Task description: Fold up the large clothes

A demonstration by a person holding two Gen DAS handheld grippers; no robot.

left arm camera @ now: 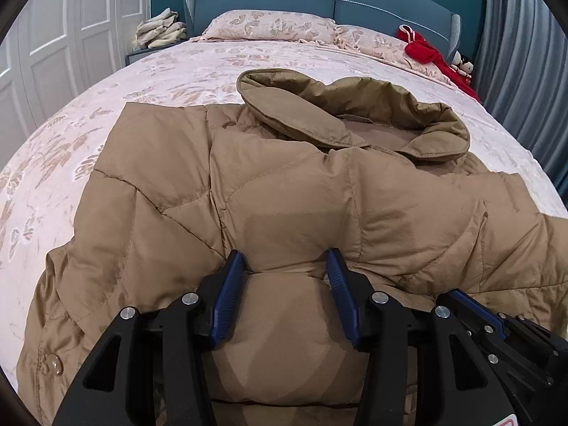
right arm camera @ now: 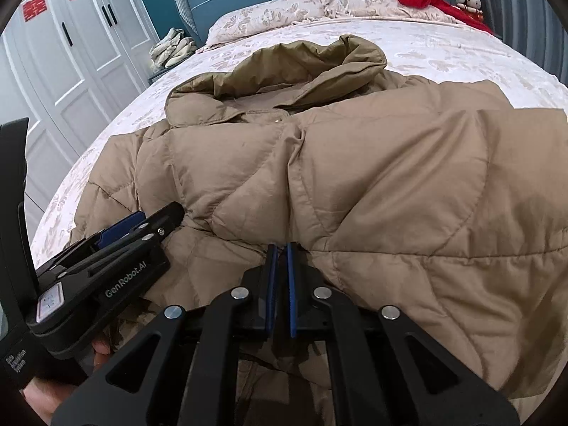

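1. The bed [left arm camera: 184,67] carries everything: its pale floral cover runs away from me toward the teal headboard [left arm camera: 319,3], with two pillows [left arm camera: 269,26] at the far end.
2. The tan puffer coat [left arm camera: 284,184] lies spread on that cover directly ahead of both my hands. Its long axis runs from me toward the headboard, collar end far, lower body near and passing under my wrists.
3. The folded-in panels come next. In the right wrist view a broad quilted section [right arm camera: 443,184] lies over the coat's right side, and its lower edge sits just in front of my fingertips.
4. The collar [left arm camera: 355,113] stands rumpled and open at the far end, well apart from either hand.
5. My left hand-held gripper [left arm camera: 284,262] has its blue pads spread wide, straddling a puffed roll of coat that bulges between them. The pads touch the fabric, but I judge nothing is pinched yet.
6. My right hand-held gripper [right arm camera: 280,252] has its pads drawn almost together. A thin edge of coat seems to sit between them; I cannot tell for certain.
7. The two hands sit side by side at the near end, left just beside right, so the coming fold, as I judge it, carries the near end away from me along that long axis toward the collar.
8. A snap button [left arm camera: 53,364] shows at the coat's near left edge.
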